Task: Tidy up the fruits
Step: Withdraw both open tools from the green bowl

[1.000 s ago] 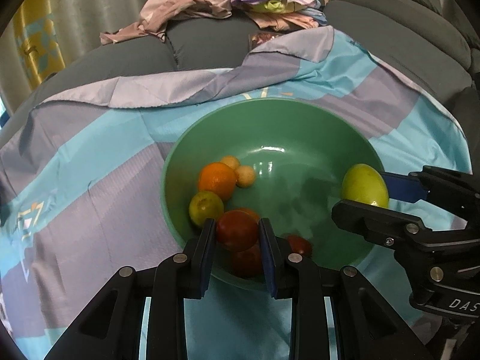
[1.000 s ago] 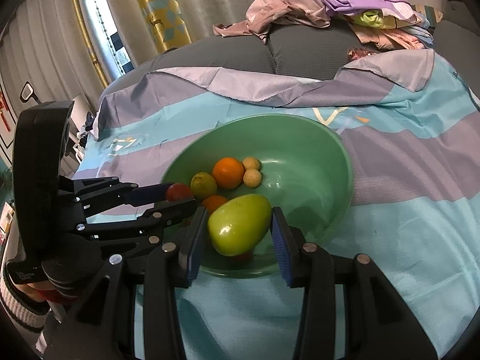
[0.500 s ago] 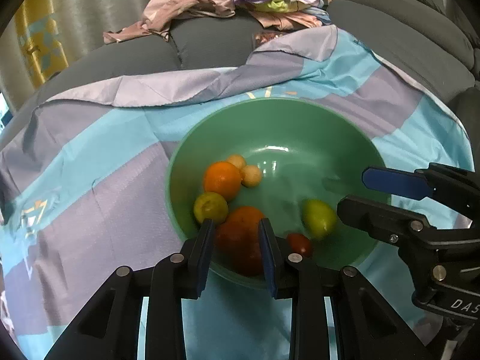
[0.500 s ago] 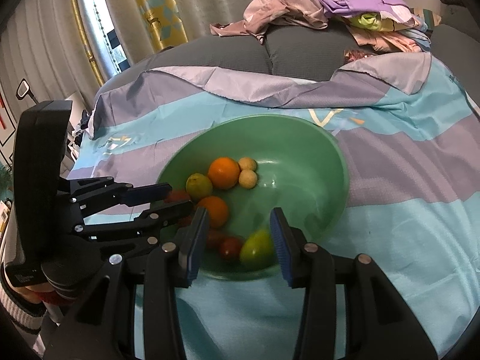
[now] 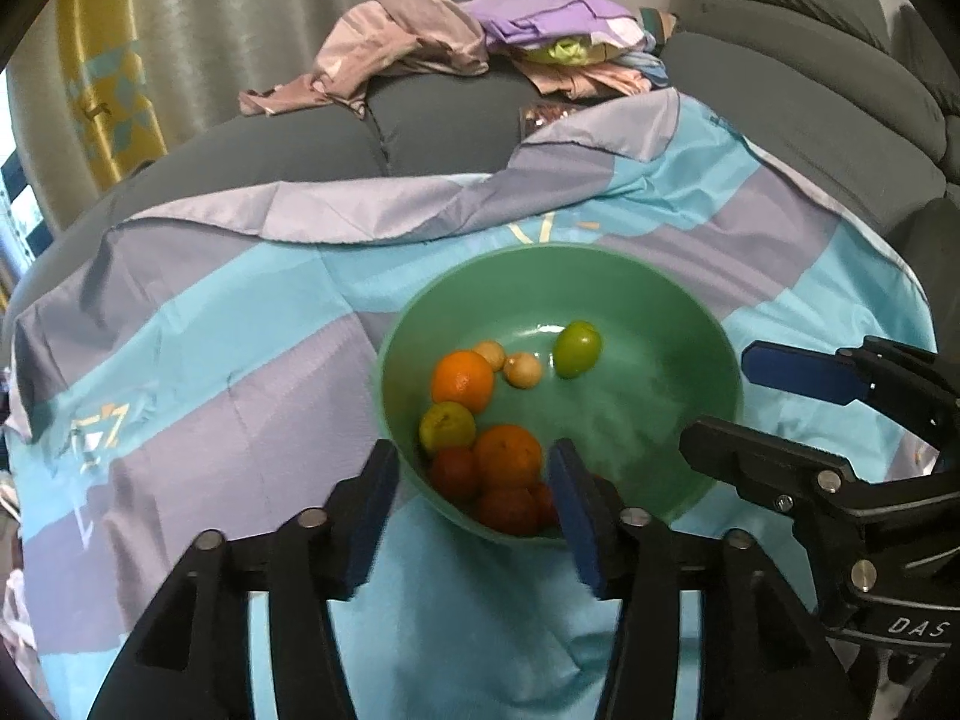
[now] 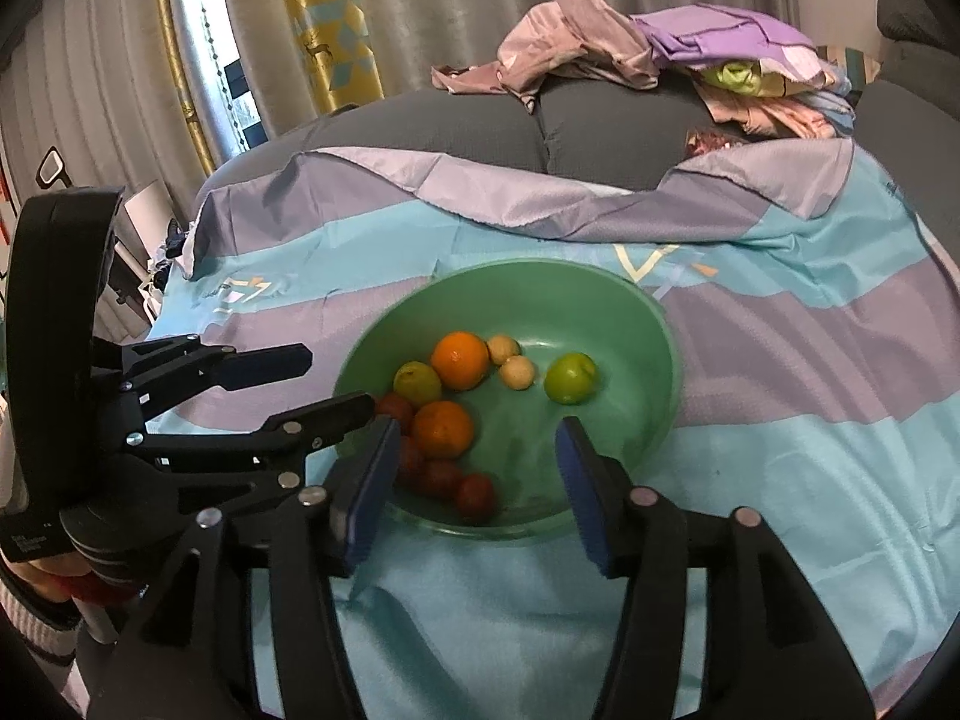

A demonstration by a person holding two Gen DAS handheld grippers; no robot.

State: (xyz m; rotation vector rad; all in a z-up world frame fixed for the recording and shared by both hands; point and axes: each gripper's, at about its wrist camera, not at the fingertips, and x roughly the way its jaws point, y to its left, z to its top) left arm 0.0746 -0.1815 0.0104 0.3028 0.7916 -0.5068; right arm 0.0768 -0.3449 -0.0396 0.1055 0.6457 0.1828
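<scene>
A green bowl [image 5: 708, 324] sits on a blue and lilac cloth and also shows in the right wrist view [image 6: 660, 324]. In it lie two oranges [image 5: 462, 380], a yellow-green fruit [image 5: 447, 427], two small tan fruits [image 5: 522, 369], several red fruits [image 5: 454, 471] and a green fruit [image 5: 576, 348], which also shows in the right wrist view [image 6: 570, 377]. My left gripper [image 5: 471, 498] is open and empty at the bowl's near rim. My right gripper [image 6: 474, 486] is open and empty at the near rim; it also shows in the left wrist view [image 5: 750, 402].
The cloth [image 5: 210, 372] covers a grey sofa [image 5: 312, 138]. A pile of clothes [image 5: 468, 42] lies on the sofa's back. Curtains [image 6: 324, 30] hang behind. The sofa's seat back [image 5: 840, 84] rises at the right.
Both grippers let go of their fruit and opened wide. The red fruit and the green fruit dropped into the bowl, and the green one rolled to the far side. Both grippers pulled back.
</scene>
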